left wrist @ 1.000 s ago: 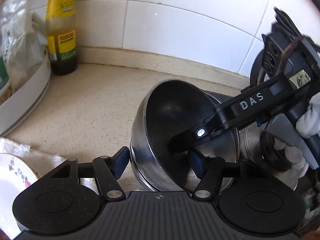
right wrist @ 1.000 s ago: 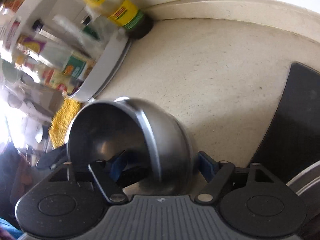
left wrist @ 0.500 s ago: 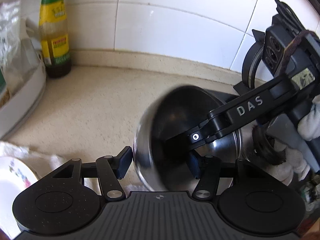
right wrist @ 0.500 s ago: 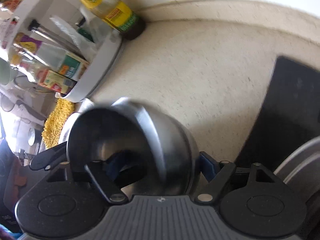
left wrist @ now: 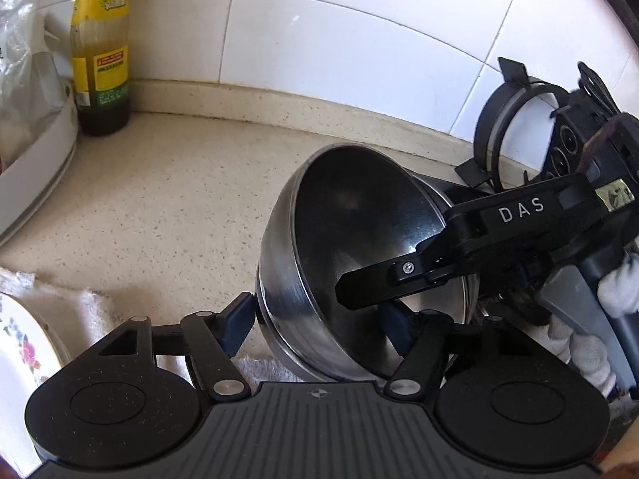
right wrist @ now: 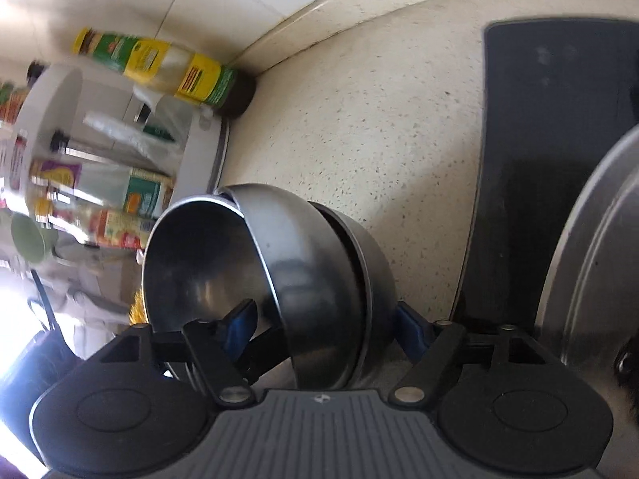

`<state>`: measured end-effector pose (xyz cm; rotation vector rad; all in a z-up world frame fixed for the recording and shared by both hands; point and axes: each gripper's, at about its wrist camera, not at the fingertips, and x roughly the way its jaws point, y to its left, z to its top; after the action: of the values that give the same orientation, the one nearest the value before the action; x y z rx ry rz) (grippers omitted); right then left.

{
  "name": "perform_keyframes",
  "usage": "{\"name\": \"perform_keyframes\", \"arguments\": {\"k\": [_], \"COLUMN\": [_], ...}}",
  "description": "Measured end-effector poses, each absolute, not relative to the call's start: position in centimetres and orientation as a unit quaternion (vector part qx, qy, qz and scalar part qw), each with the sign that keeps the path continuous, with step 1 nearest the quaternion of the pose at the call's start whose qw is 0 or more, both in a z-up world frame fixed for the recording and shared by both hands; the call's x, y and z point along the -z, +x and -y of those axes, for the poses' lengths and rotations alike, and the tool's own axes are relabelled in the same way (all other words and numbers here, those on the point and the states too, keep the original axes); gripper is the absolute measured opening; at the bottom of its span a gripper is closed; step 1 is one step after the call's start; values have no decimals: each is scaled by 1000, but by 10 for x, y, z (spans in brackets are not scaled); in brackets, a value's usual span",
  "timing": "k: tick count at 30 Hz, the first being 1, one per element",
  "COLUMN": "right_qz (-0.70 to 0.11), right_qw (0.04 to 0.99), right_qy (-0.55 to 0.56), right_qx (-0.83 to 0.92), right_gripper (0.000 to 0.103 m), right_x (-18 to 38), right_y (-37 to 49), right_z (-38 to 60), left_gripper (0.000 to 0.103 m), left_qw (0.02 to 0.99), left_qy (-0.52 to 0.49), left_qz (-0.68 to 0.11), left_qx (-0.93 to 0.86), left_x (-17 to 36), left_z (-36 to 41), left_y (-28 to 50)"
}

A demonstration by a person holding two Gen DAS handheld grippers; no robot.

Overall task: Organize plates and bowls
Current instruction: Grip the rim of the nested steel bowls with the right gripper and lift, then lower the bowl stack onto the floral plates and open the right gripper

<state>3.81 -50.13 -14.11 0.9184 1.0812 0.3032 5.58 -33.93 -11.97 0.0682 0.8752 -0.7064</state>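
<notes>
A steel bowl tilts inside a second steel bowl on the beige counter. My left gripper is open, with one finger outside the bowls' left wall and one inside. My right gripper is also wide open across the bowls: its left finger sits inside the upper bowl and its right finger is outside the lower bowl. That gripper shows in the left wrist view, its finger reaching into the upper bowl. A floral plate lies at the lower left.
A sauce bottle stands at the wall corner beside a white round rack of jars. A white cloth lies under the plate. A black mat and a large steel rim are to the right.
The upper bowl has settled tilted into the lower bowl. The right gripper has swung so the lower bowl now shows between its fingers. The left gripper stays open around the bowls.
</notes>
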Motion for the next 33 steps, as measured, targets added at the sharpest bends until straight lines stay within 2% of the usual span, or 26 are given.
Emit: {"name": "perform_keyframes", "arguments": {"k": [4,21,33], "right_qz": [-493,-486,-510], "right_qw": [736,749,735], "right_qy": [443,432,407], "right_qx": [-138,-127,-187], "right_gripper": [84,84,85], "right_x": [140,100,74], "right_y": [36,37,73], "right_z": [503,476,375], "left_gripper": [70,70,71], "left_qw": [847,859,882], "left_qy": [38,32,17], "left_qz": [-413,-384,-377], "left_qx": [332,338,283], "left_x": [113,80,51], "left_z": [338,309,219], "left_y": [54,39,35]}}
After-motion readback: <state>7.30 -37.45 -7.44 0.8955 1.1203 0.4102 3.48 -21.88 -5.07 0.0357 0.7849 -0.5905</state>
